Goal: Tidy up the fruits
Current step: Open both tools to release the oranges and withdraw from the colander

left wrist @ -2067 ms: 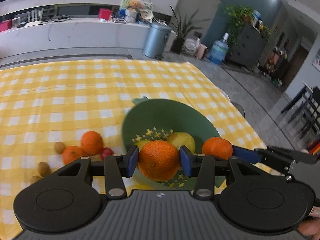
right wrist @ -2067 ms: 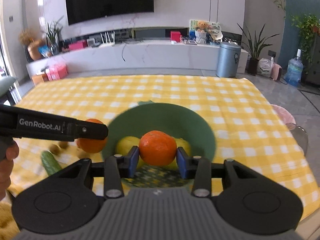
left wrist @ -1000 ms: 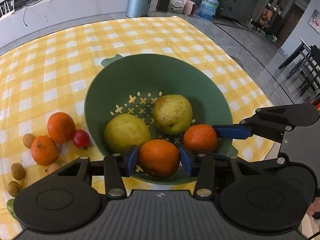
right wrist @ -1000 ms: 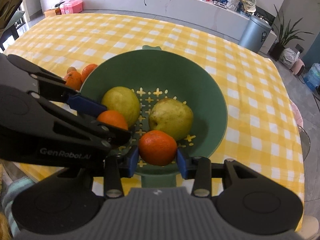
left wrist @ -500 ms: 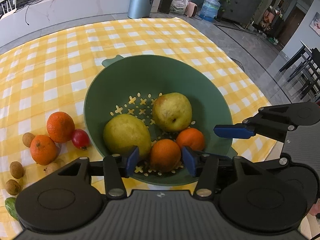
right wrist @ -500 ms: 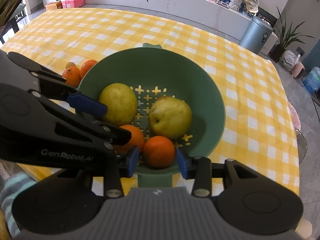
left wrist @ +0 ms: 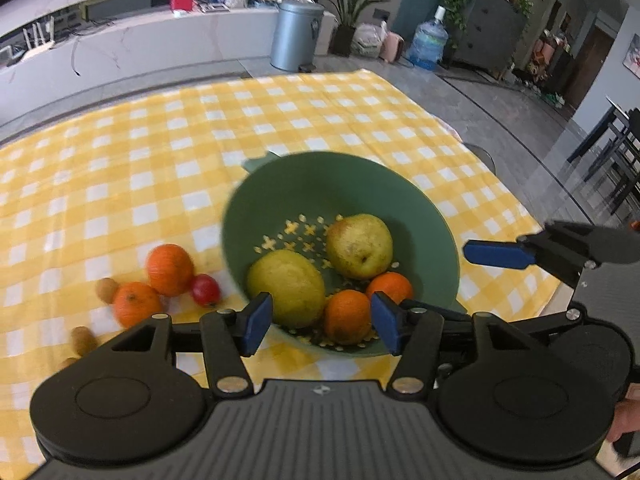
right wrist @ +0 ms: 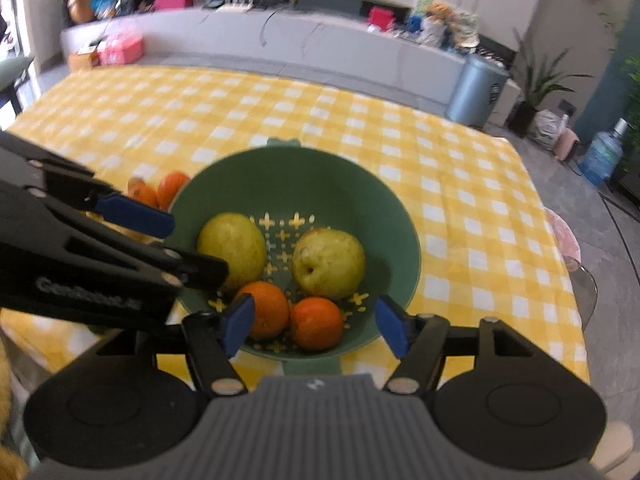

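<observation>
Green colander (left wrist: pixel 432 216) holds two pears and two oranges; left gripper (left wrist: pixel 320 322) and right gripper (right wrist: pixel 316 322) fingers opening, empty; several small fruits (left wrist: pixel 168 264) remain on worktop (left wrist: pixel 120 152) at nine o'clock.

We are looking past the worktop's yellow checked cloth (left wrist: pixel 168 152) at a long white counter (left wrist: pixel 120 60), a grey bin (left wrist: pixel 294 36) (lidded), a potted plant (left wrist: pixel 348 12) and a blue water bottle (left wrist: pixel 430 44) standing on grey floor (left wrist: pixel 500 112).
</observation>
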`<state>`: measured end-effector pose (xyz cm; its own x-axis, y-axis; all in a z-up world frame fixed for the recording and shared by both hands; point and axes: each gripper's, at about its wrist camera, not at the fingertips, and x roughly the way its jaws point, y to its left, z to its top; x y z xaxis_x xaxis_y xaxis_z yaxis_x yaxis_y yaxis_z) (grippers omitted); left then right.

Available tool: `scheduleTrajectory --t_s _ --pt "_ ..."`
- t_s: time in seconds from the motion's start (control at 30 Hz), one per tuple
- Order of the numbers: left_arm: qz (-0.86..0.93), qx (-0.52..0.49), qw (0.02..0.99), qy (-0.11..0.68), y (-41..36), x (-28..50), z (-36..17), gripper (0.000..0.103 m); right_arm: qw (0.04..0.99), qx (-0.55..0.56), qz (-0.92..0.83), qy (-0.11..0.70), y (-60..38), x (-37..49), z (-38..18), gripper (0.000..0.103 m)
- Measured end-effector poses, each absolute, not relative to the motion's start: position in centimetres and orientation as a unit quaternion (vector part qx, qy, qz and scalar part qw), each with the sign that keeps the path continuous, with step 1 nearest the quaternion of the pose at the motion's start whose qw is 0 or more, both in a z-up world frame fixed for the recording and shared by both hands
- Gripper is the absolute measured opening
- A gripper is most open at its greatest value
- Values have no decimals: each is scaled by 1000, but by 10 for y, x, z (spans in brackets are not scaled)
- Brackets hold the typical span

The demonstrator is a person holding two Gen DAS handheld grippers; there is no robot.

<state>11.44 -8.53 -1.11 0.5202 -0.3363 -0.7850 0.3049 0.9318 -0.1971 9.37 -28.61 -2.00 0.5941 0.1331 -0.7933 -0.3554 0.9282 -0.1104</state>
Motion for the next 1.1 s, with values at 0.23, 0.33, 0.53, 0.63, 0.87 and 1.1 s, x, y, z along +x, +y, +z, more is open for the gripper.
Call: scheduleTrajectory --t_s 0.23,0.33,0.53,0.63,0.87,1.1 --pt "-143 -6 885 443 -50 96 1 66 918 -60 106 378 -274 66 -16 66" --pt "-128 -12 889 440 -32 90 4 66 926 -19 107 362 -265 55 -16 66" --pt "-101 -26 897 430 2 82 4 66 937 36 119 327 -240 37 -15 66" --pt "-94 -25 898 429 15 78 0 66 940 32 131 314 -223 31 -16 66" --pt "-81 -14 896 436 38 80 -17 66 932 0 164 322 -186 30 -34 66" --pt "-77 -52 896 434 65 84 -36 66 928 -45 175 325 -160 34 -52 53"
